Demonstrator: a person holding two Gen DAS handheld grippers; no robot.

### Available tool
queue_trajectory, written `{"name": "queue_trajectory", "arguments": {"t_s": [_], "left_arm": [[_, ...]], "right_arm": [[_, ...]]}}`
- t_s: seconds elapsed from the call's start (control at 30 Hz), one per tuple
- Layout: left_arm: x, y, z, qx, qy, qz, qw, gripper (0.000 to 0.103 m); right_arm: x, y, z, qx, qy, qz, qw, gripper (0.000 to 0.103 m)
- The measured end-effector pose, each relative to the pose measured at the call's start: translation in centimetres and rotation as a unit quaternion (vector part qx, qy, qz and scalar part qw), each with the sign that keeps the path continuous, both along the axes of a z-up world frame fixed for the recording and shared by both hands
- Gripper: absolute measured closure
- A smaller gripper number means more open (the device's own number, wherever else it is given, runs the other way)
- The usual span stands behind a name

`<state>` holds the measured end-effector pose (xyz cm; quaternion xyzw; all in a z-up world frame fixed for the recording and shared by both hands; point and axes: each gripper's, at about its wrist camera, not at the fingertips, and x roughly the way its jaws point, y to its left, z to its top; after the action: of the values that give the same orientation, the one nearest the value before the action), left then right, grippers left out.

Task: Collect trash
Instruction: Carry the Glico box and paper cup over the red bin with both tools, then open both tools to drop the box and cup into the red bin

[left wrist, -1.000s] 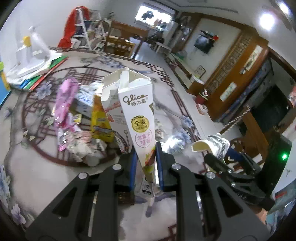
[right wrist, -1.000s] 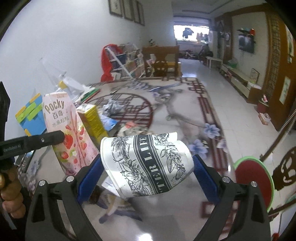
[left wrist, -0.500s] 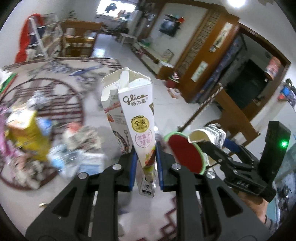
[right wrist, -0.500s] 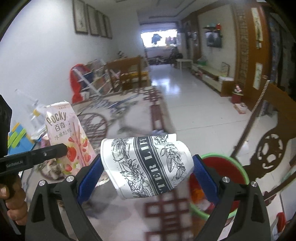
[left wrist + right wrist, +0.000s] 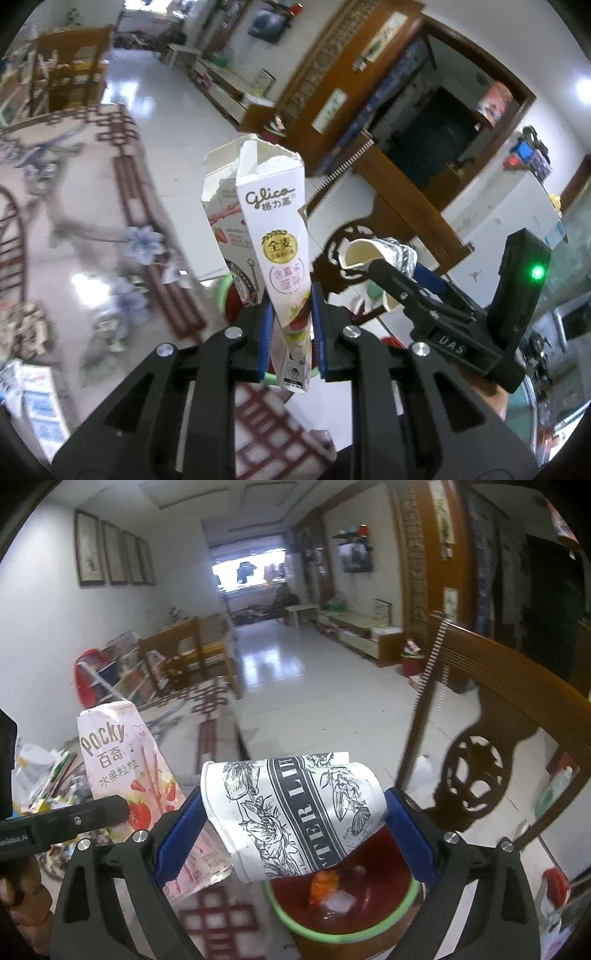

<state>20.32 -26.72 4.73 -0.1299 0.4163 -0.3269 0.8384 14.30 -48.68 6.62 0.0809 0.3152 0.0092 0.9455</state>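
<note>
Left fingers: we've got the left gripper (image 5: 290, 328) pinched nearly closed on the Pocky box (image 5: 275, 236), blue pads (image 5: 266, 334) pressing both flat sides of its lower end.

Pocky box: it stands upright from the pads into the middle of the left wrist frame, torn top flap open, Glico logo facing us. In the right wrist frame the same box (image 5: 122, 764) shows at left centre, tilted, strawberry print on pink.

Right fingers: the right gripper (image 5: 293, 819) is spread fairly wide, and the paper cup (image 5: 291, 812) is wedged sideways between its blue pads (image 5: 177, 834), touching both.

Paper cup: black-and-white botanical print, lying across lower centre of the right wrist frame, rim to the left and squashed a bit. From the left wrist view we see its cream inside (image 5: 364, 254) at right centre, held out in front of the other tool.

Trash bin: red bucket with a green rim (image 5: 295, 926) sits at bottom centre of the right wrist frame, directly under the cup, with orange and pale scraps inside. In the left view only a slice of the green rim (image 5: 221, 291) peeks out left of the box.

Around: carved wooden chair back (image 5: 476, 775) at right, patterned floor (image 5: 92, 206) at left, litter pile (image 5: 40, 775) at the far left edge.
</note>
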Motion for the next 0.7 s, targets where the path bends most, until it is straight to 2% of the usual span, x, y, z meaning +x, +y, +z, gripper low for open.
{"name": "queue_trajectory", "arguments": {"t_s": [0.13,0.2,0.43,0.6,0.67,0.7], "left_arm": [[1.0,-2.4,-1.2,-0.006,0.013,-0.024,0.9996,0.085],[1.5,-3.4,-1.9,-0.001,0.021,-0.028,0.9994,0.085],[2.5,-4.8,-3.9,0.016,0.036,-0.035,0.9986,0.085],[3.1,-5.6,-4.5,0.023,0.045,-0.037,0.9981,0.084],[3.2,-6.0,-4.6,0.025,0.044,-0.040,0.9979,0.066],[3.1,-6.1,-4.6,0.023,0.042,-0.041,0.9980,0.063]], "right_arm": [[0.4,-2.3,-1.7,0.014,0.019,-0.026,0.999,0.014],[0.6,-2.6,-1.9,0.005,0.021,-0.032,0.999,0.025],[1.8,-4.1,-3.3,0.019,0.046,-0.046,0.998,0.029],[1.8,-4.2,-3.0,0.022,0.040,-0.053,0.998,0.029],[1.7,-4.2,-2.9,0.022,0.036,-0.055,0.998,0.028],[1.8,-4.3,-2.9,0.023,0.035,-0.056,0.998,0.027]]}}
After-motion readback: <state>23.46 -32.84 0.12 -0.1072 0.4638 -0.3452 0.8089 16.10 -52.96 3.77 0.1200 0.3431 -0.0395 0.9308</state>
